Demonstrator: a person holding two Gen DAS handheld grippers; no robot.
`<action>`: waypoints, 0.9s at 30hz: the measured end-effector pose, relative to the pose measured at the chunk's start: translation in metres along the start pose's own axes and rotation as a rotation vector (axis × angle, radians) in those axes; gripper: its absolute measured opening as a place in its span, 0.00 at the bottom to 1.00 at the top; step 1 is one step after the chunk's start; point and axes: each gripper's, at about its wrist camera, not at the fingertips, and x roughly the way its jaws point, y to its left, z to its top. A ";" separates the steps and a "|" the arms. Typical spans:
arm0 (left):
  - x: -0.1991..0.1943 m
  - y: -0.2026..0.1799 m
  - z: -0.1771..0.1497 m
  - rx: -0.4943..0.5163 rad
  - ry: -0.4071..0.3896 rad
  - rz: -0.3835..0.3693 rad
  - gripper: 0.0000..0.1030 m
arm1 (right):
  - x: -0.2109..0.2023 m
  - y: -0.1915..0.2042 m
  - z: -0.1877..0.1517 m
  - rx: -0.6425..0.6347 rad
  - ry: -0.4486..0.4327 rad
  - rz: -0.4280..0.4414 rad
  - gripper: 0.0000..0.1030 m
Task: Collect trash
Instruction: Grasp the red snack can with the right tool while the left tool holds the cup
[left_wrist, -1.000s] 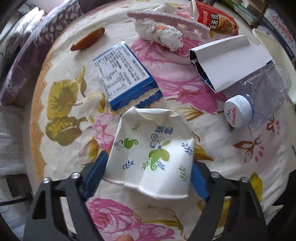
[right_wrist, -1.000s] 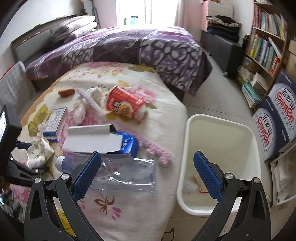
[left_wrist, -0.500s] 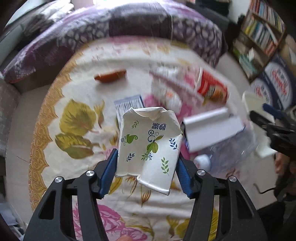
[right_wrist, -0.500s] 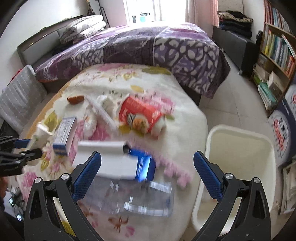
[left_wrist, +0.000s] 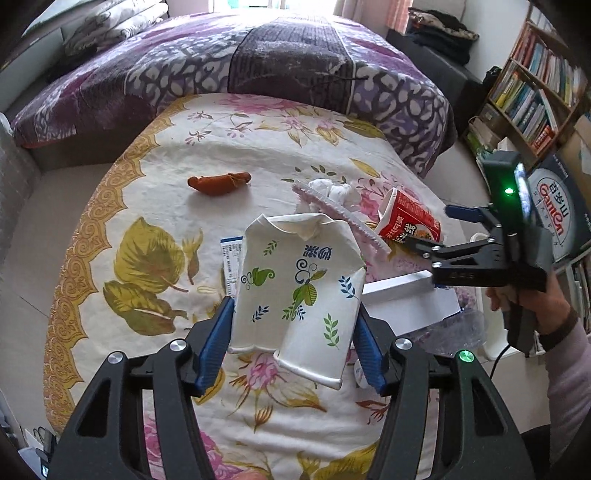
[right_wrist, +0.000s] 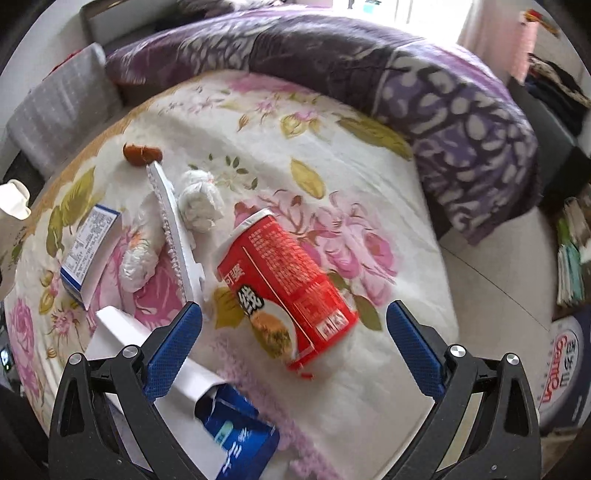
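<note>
My left gripper (left_wrist: 293, 345) is shut on a crushed white paper cup (left_wrist: 299, 299) with green and blue leaf prints and holds it above the flowered bed sheet (left_wrist: 155, 206). My right gripper (right_wrist: 295, 345) is open and empty, its fingers on either side of a red noodle cup (right_wrist: 284, 284) lying on the sheet, a little above it. The red cup also shows in the left wrist view (left_wrist: 410, 221), with the right gripper (left_wrist: 432, 229) over it. The paper cup's rim shows at the left edge of the right wrist view (right_wrist: 13, 199).
On the sheet lie a brown sausage-shaped piece (right_wrist: 142, 153), crumpled tissues (right_wrist: 201, 201), a pink-edged strip (right_wrist: 173, 225), a blue-and-white box (right_wrist: 90, 251), a white-and-blue carton (right_wrist: 207, 398) and a clear plastic bottle (left_wrist: 454, 328). A purple quilt (left_wrist: 280, 55) lies behind. Bookshelves (left_wrist: 532, 85) stand right.
My left gripper has lifted the paper cup off the sheet and pulled back. My right gripper has moved away from the white bin, over the bed, down to the red noodle cup.
</note>
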 end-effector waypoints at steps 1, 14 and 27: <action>0.002 0.000 0.001 -0.003 0.006 -0.010 0.58 | 0.006 0.001 0.001 -0.007 0.011 0.005 0.93; 0.002 0.007 0.005 -0.062 -0.019 -0.022 0.59 | 0.002 -0.002 -0.003 0.093 -0.049 0.028 0.47; -0.031 -0.013 0.015 -0.119 -0.225 0.006 0.59 | -0.089 0.004 -0.014 0.262 -0.245 -0.029 0.46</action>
